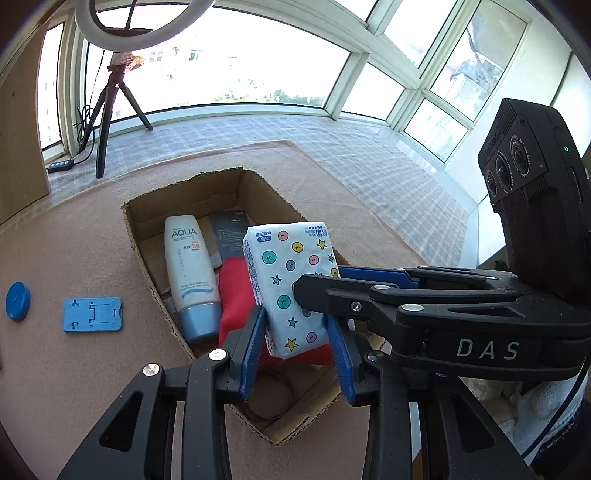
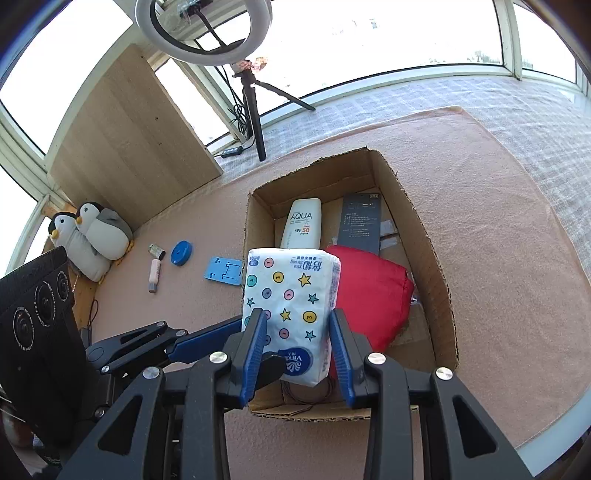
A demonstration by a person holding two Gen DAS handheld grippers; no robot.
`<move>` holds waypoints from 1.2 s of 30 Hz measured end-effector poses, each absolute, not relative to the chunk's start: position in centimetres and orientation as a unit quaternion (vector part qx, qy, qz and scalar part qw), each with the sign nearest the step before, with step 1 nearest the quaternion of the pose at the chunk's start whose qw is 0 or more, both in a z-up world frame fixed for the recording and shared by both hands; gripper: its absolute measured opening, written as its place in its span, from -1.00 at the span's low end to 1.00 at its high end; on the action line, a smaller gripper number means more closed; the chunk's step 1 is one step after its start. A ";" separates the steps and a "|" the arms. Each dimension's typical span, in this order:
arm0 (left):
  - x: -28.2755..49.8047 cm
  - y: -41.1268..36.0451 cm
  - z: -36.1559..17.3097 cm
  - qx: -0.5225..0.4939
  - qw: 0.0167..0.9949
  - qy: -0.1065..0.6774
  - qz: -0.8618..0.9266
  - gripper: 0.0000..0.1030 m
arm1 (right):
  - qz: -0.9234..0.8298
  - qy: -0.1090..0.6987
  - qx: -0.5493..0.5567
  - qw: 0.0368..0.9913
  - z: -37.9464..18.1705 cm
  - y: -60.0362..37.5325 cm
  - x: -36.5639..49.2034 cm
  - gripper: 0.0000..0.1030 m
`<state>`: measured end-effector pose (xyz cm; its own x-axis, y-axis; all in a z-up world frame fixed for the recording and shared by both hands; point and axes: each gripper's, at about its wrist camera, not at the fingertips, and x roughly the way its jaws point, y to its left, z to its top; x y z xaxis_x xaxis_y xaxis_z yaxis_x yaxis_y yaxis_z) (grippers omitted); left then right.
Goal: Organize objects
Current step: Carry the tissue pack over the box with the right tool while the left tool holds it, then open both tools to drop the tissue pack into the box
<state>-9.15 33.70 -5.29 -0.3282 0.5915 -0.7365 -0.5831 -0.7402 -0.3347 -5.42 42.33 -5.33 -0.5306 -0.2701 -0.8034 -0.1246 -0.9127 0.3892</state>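
From my remote station, I am seeing the tissue pack (image 2: 291, 310) covering the lower end of the sunscreen tube (image 2: 303, 225) and the red pouch's (image 2: 373, 291) left side. A thin dark loop (image 2: 306, 397) near the box's (image 2: 436, 266) front wall is lying half hidden beneath the pack. The ring light (image 1: 144, 26) is running off the top edge. Print on the dark card (image 2: 360, 221) is staying too small to read.
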 end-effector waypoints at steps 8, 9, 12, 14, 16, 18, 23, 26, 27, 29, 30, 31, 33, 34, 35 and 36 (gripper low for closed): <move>-11.8 35.5 -5.5 -0.451 0.344 -0.006 0.824 -0.27 | -0.855 -0.205 0.475 0.041 -5.5 44.6 -7.8 -0.38; -12.0 35.6 -5.5 -0.451 0.343 -0.006 0.824 -0.27 | -0.856 -0.202 0.474 0.040 -5.4 44.8 -8.0 -0.38; -12.6 35.6 -5.5 -0.449 0.339 -0.010 0.827 -0.27 | -0.859 -0.195 0.472 0.040 -5.3 44.9 -8.6 -0.38; -12.9 35.6 -5.7 -0.450 0.325 -0.011 0.832 -0.23 | -0.860 -0.193 0.471 0.040 -5.2 45.0 -8.9 -0.38; -13.3 35.4 -5.9 -0.460 0.321 -0.015 0.828 -0.09 | -0.862 -0.189 0.469 0.037 -5.1 45.1 -9.1 -0.34; -13.2 35.1 -6.1 -0.459 0.318 -0.013 0.829 -0.09 | -0.861 -0.190 0.471 0.029 -5.2 45.2 -9.2 -0.16; -12.7 34.0 -5.9 -0.457 0.319 -0.013 0.830 -0.09 | -0.860 -0.197 0.470 0.026 -5.4 45.3 -9.0 -0.04; -12.3 32.9 -5.8 -0.458 0.314 -0.015 0.831 -0.09 | -0.859 -0.199 0.471 0.028 -5.4 45.0 -9.0 -0.04; -12.2 32.5 -5.8 -0.459 0.312 -0.018 0.831 -0.09 | -0.859 -0.199 0.471 0.029 -5.5 44.8 -9.0 -0.04; -12.0 31.5 -5.8 -0.461 0.307 -0.023 0.832 -0.09 | -0.858 -0.199 0.472 0.031 -5.5 44.5 -8.9 -0.04; -11.8 31.0 -5.7 -0.461 0.304 -0.025 0.833 -0.09 | -0.857 -0.200 0.473 0.032 -5.6 44.2 -8.9 -0.04; -11.7 30.3 -5.7 -0.463 0.300 -0.028 0.833 -0.09 | -0.857 -0.201 0.474 0.034 -5.6 44.0 -8.8 -0.04; -11.4 29.1 -5.6 -0.465 0.297 -0.035 0.833 -0.09 | -0.855 -0.205 0.476 0.039 -5.8 43.5 -8.6 -0.04; -11.1 28.5 -5.6 -0.467 0.296 -0.038 0.833 -0.09 | -0.853 -0.206 0.478 0.042 -5.9 43.2 -8.5 -0.04; -10.9 27.9 -5.6 -0.467 0.293 -0.039 0.833 -0.09 | -0.852 -0.208 0.479 0.045 -6.1 42.9 -8.3 -0.04; -10.7 27.3 -5.6 -0.468 0.291 -0.041 0.833 -0.09 | -0.850 -0.210 0.480 0.046 -6.3 42.7 -8.1 -0.04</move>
